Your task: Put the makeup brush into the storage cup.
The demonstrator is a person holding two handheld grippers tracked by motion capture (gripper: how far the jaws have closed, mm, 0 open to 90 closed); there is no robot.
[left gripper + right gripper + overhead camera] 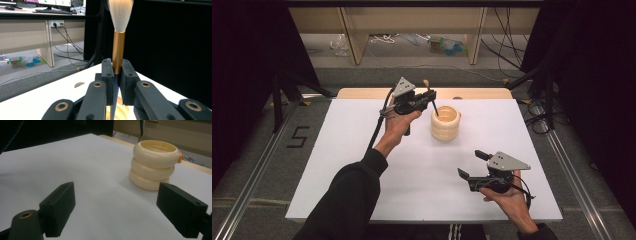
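Two grippers, one brush and one holder are showing on the table. Nearest, at the right, the right gripper [471,168] is hovering just over the white tabletop [362,165], its two jaws standing wide apart with nothing between them; in the right gripper view [115,212] they are framing bare white surface. Farther off and left of centre, the left gripper [432,97] is clamping its jaws on the one makeup brush [118,50], gripping the gold ferrule with the pale bristles pointing up. In the high view the brush's dark handle is slanting down into the mouth of the single cream ribbed holder [445,123], which is standing upright near the table's far edge, just right of that gripper. The holder [153,165] is made of three stacked rings.

The white top is lying over a wooden table [472,93], with grey carpet around it. Beyond are standing wooden desk legs [353,40], loose cables and small clutter on the floor. Dark curtains are hanging on both sides.

The brush's lower end is hidden inside the holder, and a small orange thing behind its rim is too small to identify.
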